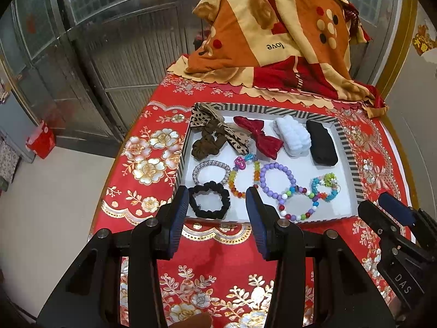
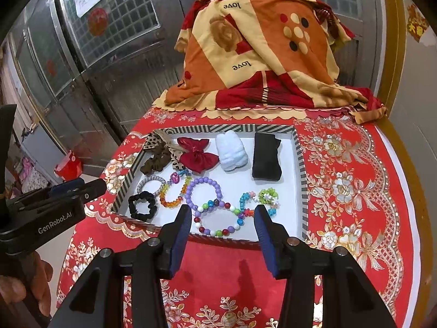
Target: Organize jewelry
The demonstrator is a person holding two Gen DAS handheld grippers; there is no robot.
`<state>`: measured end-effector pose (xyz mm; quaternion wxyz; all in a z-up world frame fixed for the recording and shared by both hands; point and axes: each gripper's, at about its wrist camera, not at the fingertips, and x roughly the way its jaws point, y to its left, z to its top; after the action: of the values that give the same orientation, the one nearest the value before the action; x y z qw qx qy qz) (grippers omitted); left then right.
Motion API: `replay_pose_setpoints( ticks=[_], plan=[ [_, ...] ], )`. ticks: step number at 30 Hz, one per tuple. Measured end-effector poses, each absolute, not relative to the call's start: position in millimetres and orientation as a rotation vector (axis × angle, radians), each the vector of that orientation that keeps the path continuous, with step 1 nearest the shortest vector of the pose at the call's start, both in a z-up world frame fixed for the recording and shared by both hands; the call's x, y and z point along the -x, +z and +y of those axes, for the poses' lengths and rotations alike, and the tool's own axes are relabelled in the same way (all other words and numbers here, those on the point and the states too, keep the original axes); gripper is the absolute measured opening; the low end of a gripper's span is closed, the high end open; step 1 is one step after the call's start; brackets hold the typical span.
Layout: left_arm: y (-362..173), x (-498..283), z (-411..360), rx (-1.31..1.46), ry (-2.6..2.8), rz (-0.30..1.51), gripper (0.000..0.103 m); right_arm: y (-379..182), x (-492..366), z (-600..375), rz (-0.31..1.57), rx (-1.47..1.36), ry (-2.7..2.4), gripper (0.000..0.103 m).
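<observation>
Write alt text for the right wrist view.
The open right gripper hovers at the near edge of a striped-rimmed tray holding bead bracelets, scrunchies and a red bow on a red floral tablecloth; the left gripper waits left.

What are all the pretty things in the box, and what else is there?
Tray: 1, white inside, striped rim, on the table.
Scrunchies: 2; brown scrunchie back left, black scrunchie front left.
Leopard bow: 1, back left corner.
Red bow: 1, back row.
White fluffy band: 1, back row.
Black cloth: 1, back right.
Silver bracelet: 1, behind the black scrunchie.
Rainbow bracelet: 1, middle.
Purple bracelet: 1, middle.
Mixed bead bracelet: 1, front.
Blue-green bracelet: 1, front right.
Tablecloth: 1, red, flowered.
Blanket: 1, orange and red, behind the tray.
Left gripper: fingers open, empty.
Right gripper: fingers open, empty.
</observation>
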<state>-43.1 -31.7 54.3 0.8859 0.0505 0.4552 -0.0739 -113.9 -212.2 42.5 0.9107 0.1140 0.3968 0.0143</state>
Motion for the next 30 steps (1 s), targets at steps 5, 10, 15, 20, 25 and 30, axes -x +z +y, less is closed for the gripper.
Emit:
replay_pose_setpoints(
  ticks=[5,10,15,20,25,30],
  plan=[
    [54.3,43.2,-32.0,-0.104,-0.155,0.948,0.043,43.2,113.4,-213.3,0.817,-0.234,0.032,0.054],
    [54.1,43.2,-32.0,-0.106,-0.153,0.949,0.043,45.0,112.4,-211.6,0.819,-0.218,0.04,0.058],
    [55.6,44.2,-32.7,-0.104,-0.155,0.949,0.043,45.8,111.5,-211.1,0.823,-0.213,0.041,0.058],
    [55.3,44.2,-32.6,-0.105,-0.155,0.95,0.043,46.0,110.1,-210.6,0.826,-0.212,0.043,0.058],
    [56.0,45.0,-33.5,-0.102,-0.156,0.951,0.043,44.6,108.8,-210.5,0.829,-0.211,0.046,0.058],
    [55.3,44.4,-32.9,-0.101,-0.156,0.953,0.043,42.3,107.6,-211.0,0.839,-0.211,0.049,0.058]
  ],
)
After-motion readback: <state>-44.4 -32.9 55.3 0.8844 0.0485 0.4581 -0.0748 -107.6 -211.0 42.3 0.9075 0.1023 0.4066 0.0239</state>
